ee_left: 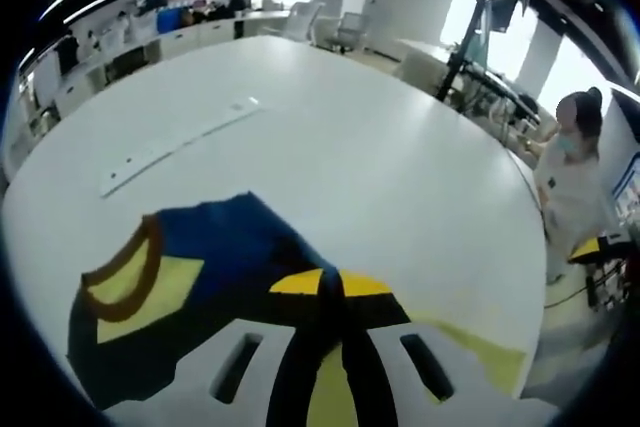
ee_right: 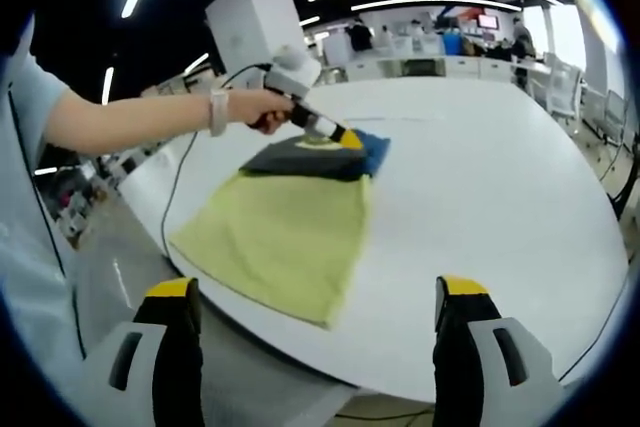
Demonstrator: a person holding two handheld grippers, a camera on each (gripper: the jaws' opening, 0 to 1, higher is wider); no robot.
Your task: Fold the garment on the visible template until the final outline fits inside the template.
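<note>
Here, left gripper (ee_left: pixel 330 292) pinched shut on garment (ee_left: pixel 215 247); right gripper (ee_right: pixel 320 297) wide, well back from template (ee_right: pixel 280 237).

Matt cloth garment (ee_right: pixel 285 222), smooth table (ee_right: pixel 500 197)

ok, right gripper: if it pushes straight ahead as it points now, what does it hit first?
Probably the near edge of the yellow-green garment on the white table; the right gripper is open and off the table's edge, depth unclear.
</note>
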